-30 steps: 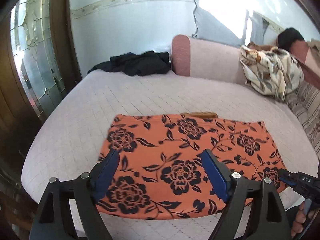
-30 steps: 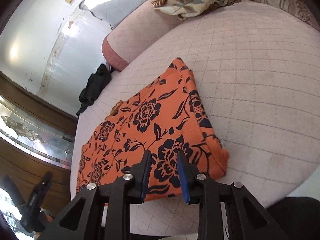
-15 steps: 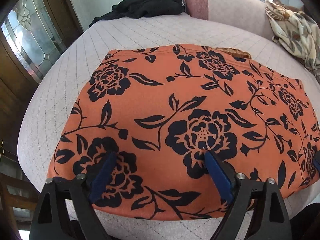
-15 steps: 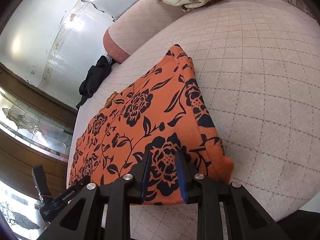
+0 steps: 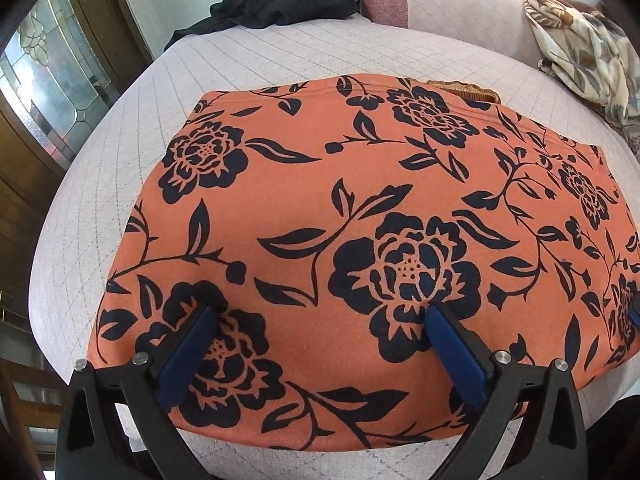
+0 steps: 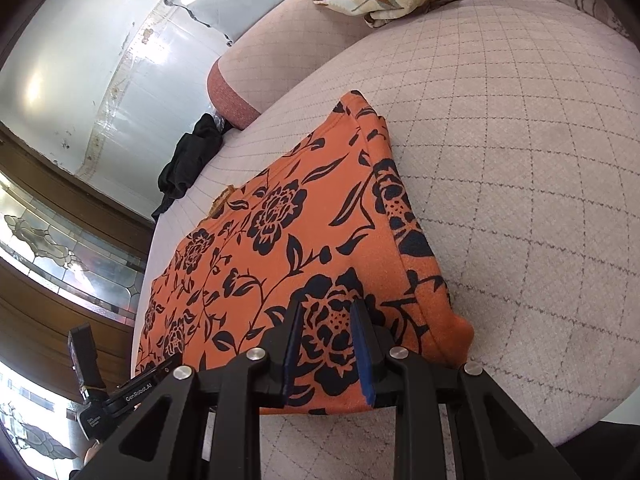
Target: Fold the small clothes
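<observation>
Left gripper (image 5: 320, 312): jaws opening wide over orange floral garment (image 5: 360, 208), nothing pinched.
Right gripper (image 6: 326, 308): narrow gap; whether it pinches the cloth is unclear.

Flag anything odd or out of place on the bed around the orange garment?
One thing: a small brown ridged object pokes out from under the far edge of the orange black-flowered garment; what it is, I cannot tell. A crumpled black garment lies at the far edge of the quilted bed.
</observation>
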### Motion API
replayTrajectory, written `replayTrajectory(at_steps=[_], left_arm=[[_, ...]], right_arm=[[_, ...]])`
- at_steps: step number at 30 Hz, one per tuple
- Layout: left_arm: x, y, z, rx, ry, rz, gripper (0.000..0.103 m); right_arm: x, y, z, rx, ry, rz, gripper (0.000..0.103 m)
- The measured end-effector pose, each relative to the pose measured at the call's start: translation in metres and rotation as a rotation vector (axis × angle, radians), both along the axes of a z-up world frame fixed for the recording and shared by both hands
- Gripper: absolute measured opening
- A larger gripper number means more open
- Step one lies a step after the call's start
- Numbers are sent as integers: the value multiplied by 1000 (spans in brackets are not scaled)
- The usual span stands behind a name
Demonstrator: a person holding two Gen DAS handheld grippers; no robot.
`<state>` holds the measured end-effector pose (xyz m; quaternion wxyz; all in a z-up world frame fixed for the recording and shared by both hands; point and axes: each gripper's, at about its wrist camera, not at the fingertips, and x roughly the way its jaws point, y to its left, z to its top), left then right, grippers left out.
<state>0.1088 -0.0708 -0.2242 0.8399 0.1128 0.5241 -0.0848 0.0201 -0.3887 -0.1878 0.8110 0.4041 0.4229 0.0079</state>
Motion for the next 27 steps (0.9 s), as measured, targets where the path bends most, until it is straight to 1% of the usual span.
replayTrajectory(at_steps=[8, 22, 25, 27], left_arm=[[3, -2, -2, 2, 0, -10, 103], [4, -3, -2, -1, -8, -19, 103], [3, -2, -2, -6, -17, -29, 103], [2, -2, -2, -11, -23, -36, 103]], right_arm=[[-2, 1, 0, -8, -8, -2, 28], [-6, -6, 0, 43, -9, -18, 28], [-13, -10, 12, 19, -53, -57, 29], [-21, -12, 30, -17, -141, -96, 29]])
